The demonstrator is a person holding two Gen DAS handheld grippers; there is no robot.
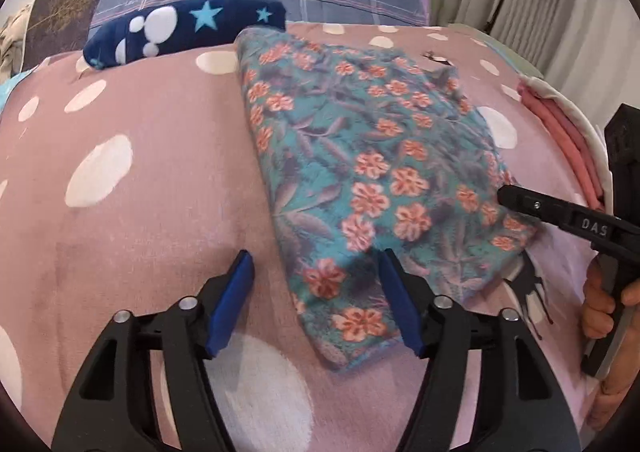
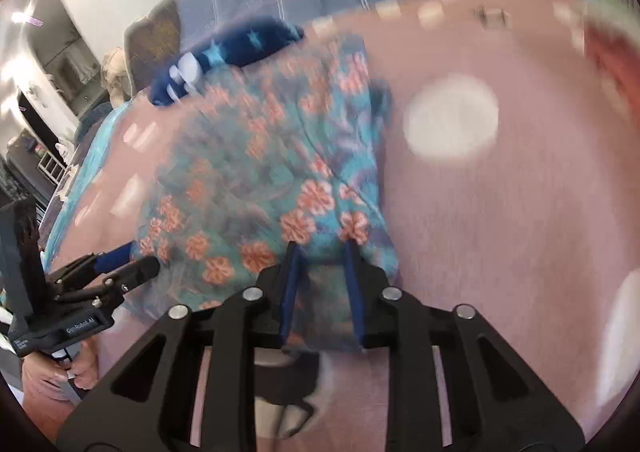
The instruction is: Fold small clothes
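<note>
Straddling the near corner of the floral garment (image 1: 372, 187), our left gripper (image 1: 316, 304) had its fingers spread wide, gripping nothing. The right gripper (image 2: 320, 284) pinched the garment's near edge on the polka-dot bed (image 1: 140, 179).

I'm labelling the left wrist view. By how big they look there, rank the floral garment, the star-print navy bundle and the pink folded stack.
1. floral garment, clearly largest
2. star-print navy bundle
3. pink folded stack, partly cut off at the edge, so its true size is unsure
</note>
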